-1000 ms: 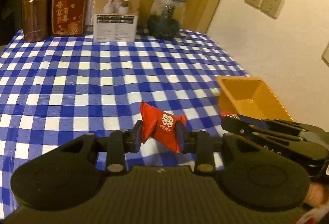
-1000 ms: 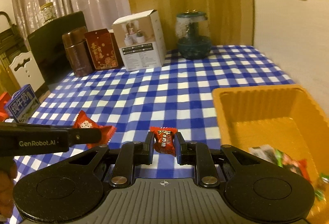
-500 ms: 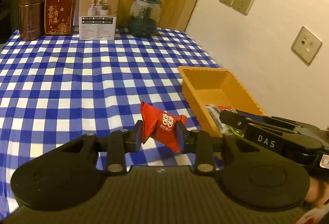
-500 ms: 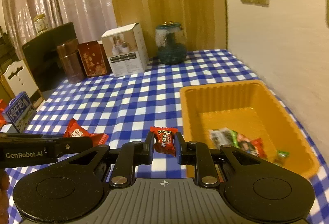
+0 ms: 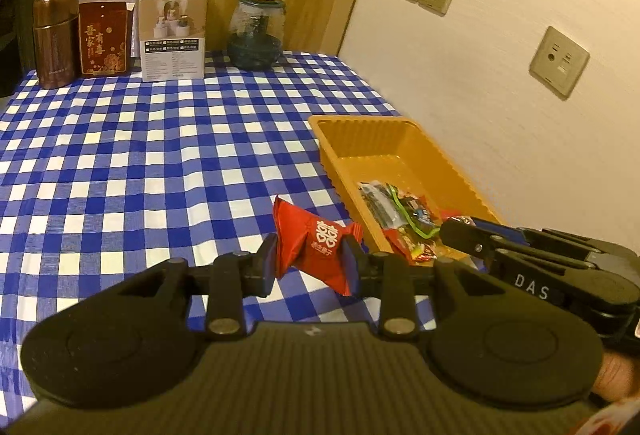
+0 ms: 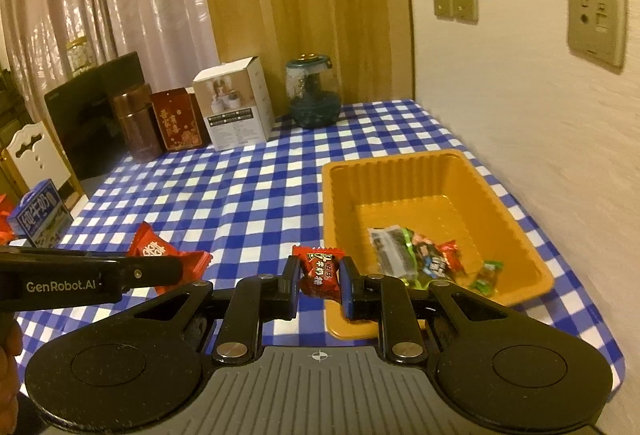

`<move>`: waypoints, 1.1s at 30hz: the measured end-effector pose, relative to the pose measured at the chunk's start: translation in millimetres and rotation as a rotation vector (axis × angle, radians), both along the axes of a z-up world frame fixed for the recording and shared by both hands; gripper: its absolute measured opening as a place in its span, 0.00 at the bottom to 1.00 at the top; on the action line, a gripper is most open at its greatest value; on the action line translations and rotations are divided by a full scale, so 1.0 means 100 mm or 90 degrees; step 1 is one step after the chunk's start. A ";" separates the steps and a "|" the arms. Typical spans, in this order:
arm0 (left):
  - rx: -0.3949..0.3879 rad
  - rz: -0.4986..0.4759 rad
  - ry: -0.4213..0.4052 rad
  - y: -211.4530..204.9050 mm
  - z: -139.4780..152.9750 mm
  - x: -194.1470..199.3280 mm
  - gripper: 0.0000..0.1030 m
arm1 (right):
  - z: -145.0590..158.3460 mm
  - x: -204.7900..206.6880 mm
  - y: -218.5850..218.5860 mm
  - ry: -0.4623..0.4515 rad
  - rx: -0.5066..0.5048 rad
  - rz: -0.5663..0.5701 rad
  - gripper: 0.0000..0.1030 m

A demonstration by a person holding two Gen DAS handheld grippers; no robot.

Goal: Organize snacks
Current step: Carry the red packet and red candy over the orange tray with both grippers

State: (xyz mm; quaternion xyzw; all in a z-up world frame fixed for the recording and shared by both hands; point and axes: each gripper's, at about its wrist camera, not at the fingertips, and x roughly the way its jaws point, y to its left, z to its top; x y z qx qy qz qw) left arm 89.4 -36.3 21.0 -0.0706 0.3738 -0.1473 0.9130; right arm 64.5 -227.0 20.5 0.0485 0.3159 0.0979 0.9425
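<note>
My left gripper (image 5: 310, 255) is shut on a red wrapped candy with white characters (image 5: 316, 243), held above the checked tablecloth just left of the orange tray (image 5: 360, 123). My right gripper (image 6: 320, 271) is shut on a small dark-red candy (image 6: 320, 269), held over the tray's near left rim (image 6: 332, 219). Several wrapped snacks (image 6: 416, 255) lie in the tray. In the right wrist view the left gripper's finger (image 6: 120, 273) and its red candy (image 6: 154, 247) show at left. In the left wrist view the right gripper's fingers (image 5: 500, 243) reach over the tray's near end.
At the table's back stand a brown canister (image 5: 56, 39), a red box (image 5: 105, 37), a white box (image 5: 174, 31) and a dark glass jar (image 5: 256, 31). A blue milk carton (image 6: 40, 215) sits at the left edge. The wall runs close along the right.
Both grippers have risen and moved right toward the tray with their candies still held. The tray's contents have come into fuller view.
</note>
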 end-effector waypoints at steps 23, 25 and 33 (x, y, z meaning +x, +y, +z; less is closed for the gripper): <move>0.025 -0.069 -0.002 -0.59 0.07 -0.15 0.29 | 0.06 -0.28 -0.57 0.003 0.001 -0.069 0.20; 0.025 -0.073 -0.002 -0.63 0.07 -0.15 0.29 | 0.06 -0.28 -0.60 0.004 0.001 -0.074 0.20; 0.022 -0.089 0.000 -0.78 0.04 -0.11 0.29 | 0.04 -0.26 -0.70 0.012 0.000 -0.094 0.20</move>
